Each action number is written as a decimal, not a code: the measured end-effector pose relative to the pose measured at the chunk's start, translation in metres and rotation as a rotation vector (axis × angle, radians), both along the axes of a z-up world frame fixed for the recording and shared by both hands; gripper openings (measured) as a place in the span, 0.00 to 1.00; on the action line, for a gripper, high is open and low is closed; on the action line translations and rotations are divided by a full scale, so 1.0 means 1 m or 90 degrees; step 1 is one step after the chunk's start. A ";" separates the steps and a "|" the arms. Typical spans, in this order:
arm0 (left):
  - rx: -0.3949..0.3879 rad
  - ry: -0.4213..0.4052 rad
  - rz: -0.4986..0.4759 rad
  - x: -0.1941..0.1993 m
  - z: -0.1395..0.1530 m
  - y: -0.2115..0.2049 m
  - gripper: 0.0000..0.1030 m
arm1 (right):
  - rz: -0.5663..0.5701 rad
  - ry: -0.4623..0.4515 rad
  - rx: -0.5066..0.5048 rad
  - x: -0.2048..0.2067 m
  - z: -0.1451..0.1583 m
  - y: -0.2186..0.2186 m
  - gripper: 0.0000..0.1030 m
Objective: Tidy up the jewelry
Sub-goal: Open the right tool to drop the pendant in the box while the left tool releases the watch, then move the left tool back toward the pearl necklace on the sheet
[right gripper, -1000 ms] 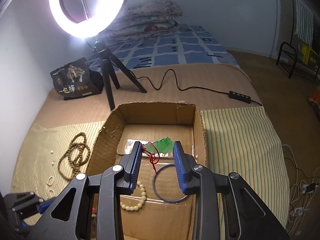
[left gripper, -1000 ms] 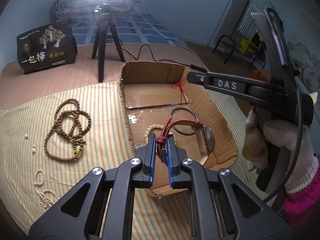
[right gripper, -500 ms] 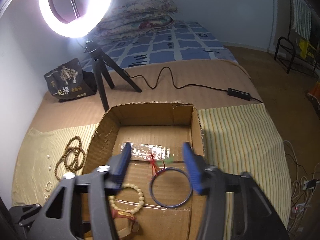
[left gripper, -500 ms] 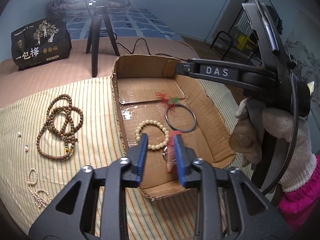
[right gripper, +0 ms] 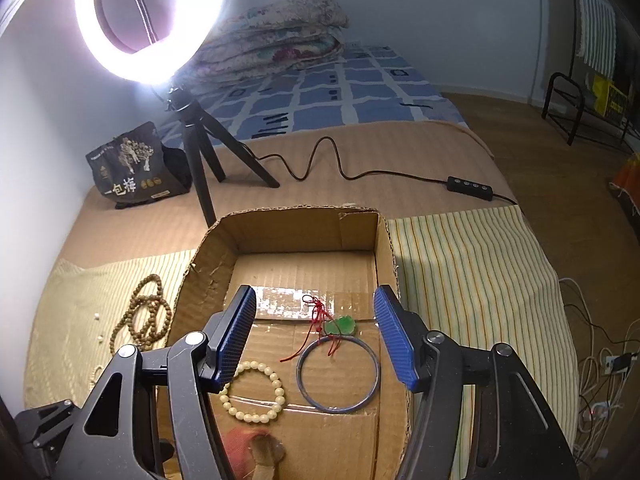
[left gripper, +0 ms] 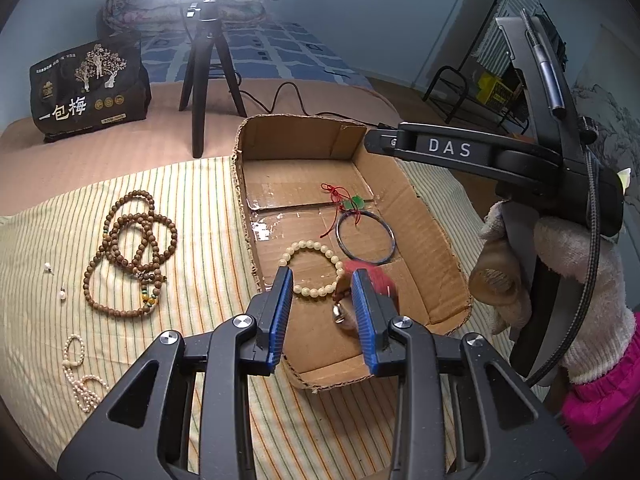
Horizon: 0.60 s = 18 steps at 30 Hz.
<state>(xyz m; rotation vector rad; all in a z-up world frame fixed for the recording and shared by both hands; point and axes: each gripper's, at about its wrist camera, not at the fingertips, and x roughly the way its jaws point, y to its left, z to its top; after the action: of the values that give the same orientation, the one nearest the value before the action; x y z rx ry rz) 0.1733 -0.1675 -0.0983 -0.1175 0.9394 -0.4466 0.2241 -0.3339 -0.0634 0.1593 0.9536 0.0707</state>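
Now your cardboard box (left gripper: 420, 216) holds four pieces: a red-strapped watch (left gripper: 360, 288) with a metal case, blurred; a cream bead bracelet (left gripper: 314, 266); a thin dark bangle (left gripper: 365, 236); and a green pendant on red cord (right gripper: 340, 325), the cord crossing the bangle's far rim. Your left gripper (left gripper: 323, 300) has just been opening; its blue pads stand apart, pressing on nothing, with the watch lying in the box between them at its near end. Your right gripper (right gripper: 316, 336) has also just been opening and stands wide, the pendant lying on the box floor between its pads, untouched. Left of the box, on the striped cloth (left gripper: 192, 240), lie a brown bead string (left gripper: 128, 256) and pearl strands (left gripper: 80, 376).
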 end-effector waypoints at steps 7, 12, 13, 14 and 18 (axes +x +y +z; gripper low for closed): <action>0.005 -0.008 0.008 -0.006 0.005 0.012 0.29 | 0.000 -0.006 0.002 -0.003 0.006 0.002 0.59; 0.012 -0.013 0.020 -0.011 0.008 0.025 0.29 | 0.007 -0.010 0.005 -0.007 0.012 0.007 0.59; 0.014 -0.014 0.023 -0.012 0.008 0.028 0.29 | 0.009 -0.011 0.004 -0.008 0.012 0.009 0.59; 0.015 -0.015 0.026 -0.013 0.009 0.031 0.29 | 0.012 -0.011 0.004 -0.009 0.014 0.012 0.59; 0.021 -0.019 0.040 -0.017 0.011 0.047 0.29 | 0.022 -0.014 0.008 -0.012 0.018 0.020 0.59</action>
<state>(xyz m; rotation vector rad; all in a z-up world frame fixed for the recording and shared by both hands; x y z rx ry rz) 0.1561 -0.1205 -0.0877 -0.1097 0.9113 -0.3732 0.2120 -0.3138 -0.0455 0.1539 0.9345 0.1099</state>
